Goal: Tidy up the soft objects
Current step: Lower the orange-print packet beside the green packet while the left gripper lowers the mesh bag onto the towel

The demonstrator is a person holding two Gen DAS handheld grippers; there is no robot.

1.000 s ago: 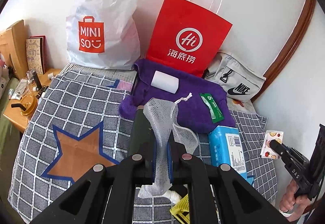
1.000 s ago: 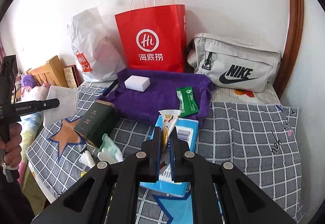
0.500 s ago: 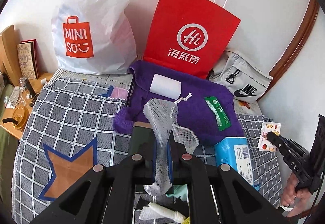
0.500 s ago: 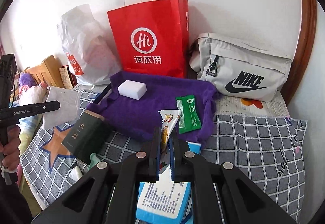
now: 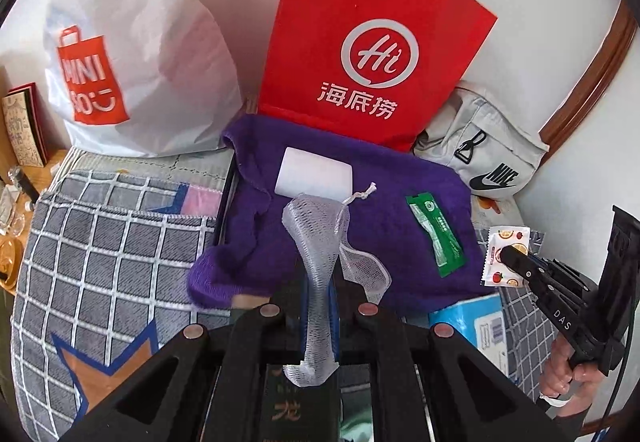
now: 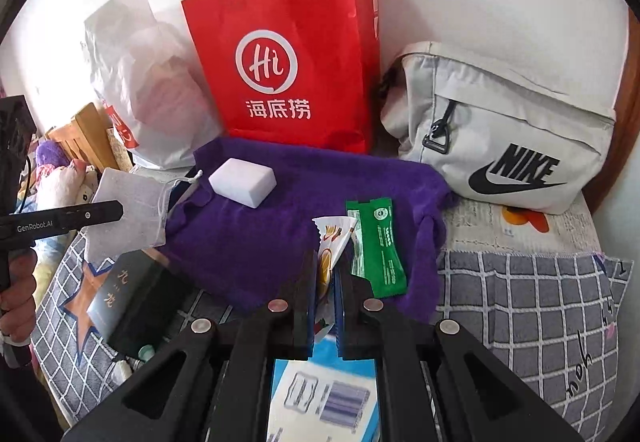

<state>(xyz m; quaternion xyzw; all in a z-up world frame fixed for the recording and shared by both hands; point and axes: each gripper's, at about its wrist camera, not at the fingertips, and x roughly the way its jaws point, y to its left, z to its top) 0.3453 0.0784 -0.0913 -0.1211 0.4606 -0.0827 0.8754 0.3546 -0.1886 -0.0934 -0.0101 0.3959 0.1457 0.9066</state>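
Note:
My left gripper [image 5: 318,282] is shut on a white mesh drawstring pouch [image 5: 316,242] and holds it above the front edge of the purple towel [image 5: 392,209]. That pouch also shows in the right wrist view [image 6: 128,213]. My right gripper [image 6: 324,274] is shut on a small white fruit-print sachet [image 6: 330,242], seen too in the left wrist view [image 5: 506,254], over the towel's right side [image 6: 260,242]. A white sponge block [image 5: 316,173] and a green sachet [image 5: 436,238] lie on the towel.
A red paper bag [image 5: 372,57], a white Miniso plastic bag [image 5: 128,53] and a grey Nike pouch [image 6: 504,129] stand along the wall. A blue tissue pack [image 6: 324,398] and a dark tea tin [image 6: 132,294] lie on the checked bedcover [image 5: 108,250].
Both grippers have moved forward toward the purple towel, each holding its item. The bags and towel loom larger in both views.

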